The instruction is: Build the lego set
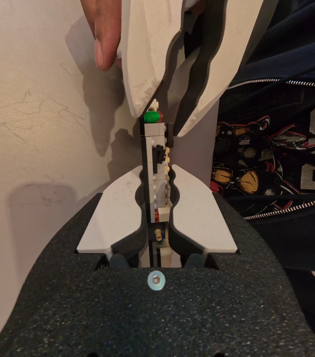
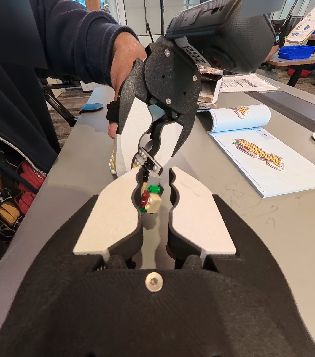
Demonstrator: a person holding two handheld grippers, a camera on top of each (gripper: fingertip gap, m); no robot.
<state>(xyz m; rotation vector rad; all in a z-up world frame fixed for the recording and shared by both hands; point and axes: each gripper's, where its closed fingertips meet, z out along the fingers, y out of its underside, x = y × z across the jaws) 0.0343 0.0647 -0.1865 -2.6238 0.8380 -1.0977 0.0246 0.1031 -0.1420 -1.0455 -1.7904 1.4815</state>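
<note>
Here the left hand-held gripper (image 1: pixel 156 170) is closed on a long grey, black and tan toy-brick model (image 1: pixel 157 173). The right hand-held gripper (image 2: pixel 153 170) stands partly open around the model's green-tipped end, right pad clear, above the grey table (image 2: pixel 220 202).

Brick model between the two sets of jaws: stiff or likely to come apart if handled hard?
Probably stiff along its length: the brick model is stacked plates, clamped by the left gripper. Likely fragile at the tip: small green stud and red piece could pop off. Probably light.

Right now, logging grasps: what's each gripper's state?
Left gripper: closed on the brick model.
Right gripper: open around the model's end, right pad clear.
</note>
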